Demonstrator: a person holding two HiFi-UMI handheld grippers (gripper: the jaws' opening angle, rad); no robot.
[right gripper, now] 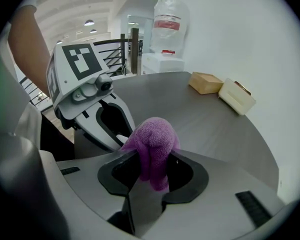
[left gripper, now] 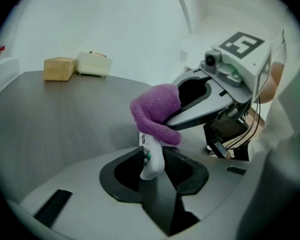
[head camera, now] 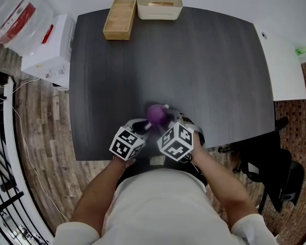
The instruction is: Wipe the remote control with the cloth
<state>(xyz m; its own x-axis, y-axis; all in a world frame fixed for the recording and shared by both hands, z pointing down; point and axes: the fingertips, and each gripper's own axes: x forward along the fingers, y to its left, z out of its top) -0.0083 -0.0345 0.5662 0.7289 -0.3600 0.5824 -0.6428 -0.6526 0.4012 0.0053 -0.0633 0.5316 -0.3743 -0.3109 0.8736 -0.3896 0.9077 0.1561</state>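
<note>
Clenching the white remote control upright, the left tongs hold it; the right tongs grasp the purple cloth, draped over the remote control's top end.

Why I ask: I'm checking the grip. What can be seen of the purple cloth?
The purple cloth looks like soft, nubby terry, bunched into a rounded wad with a folded tail hanging down. The right gripper pinches it between its jaws, above the near part of the dark table. Its bulge drapes over the top end of the white remote control, which the left gripper holds upright. No stains or print show.
</note>
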